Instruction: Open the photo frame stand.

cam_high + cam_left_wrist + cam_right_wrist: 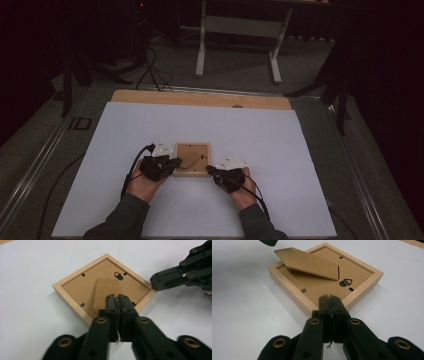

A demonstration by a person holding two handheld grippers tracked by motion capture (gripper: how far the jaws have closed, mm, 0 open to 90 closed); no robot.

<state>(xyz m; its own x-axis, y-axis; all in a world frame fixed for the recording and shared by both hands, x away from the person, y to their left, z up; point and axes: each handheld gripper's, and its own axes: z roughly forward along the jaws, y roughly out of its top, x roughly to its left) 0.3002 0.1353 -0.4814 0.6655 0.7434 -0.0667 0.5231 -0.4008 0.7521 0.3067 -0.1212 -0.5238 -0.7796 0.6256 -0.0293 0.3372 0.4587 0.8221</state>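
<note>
A light wooden picture frame lies face down on the white sheet, its brown backing board up. The cardboard stand flap is hinged near the metal hanger, and its pointed free end stands raised off the backing. My left gripper is shut, its tips over the flap's free end; I cannot tell whether they touch it. My right gripper is shut with nothing between the jaws, its tips against the frame's near corner. From above, the left gripper and right gripper flank the frame.
The white sheet covers a wooden tabletop whose bare strip shows at the far edge. Beyond it stand a white desk's legs and cables on the dark floor. A metal rail runs along the left.
</note>
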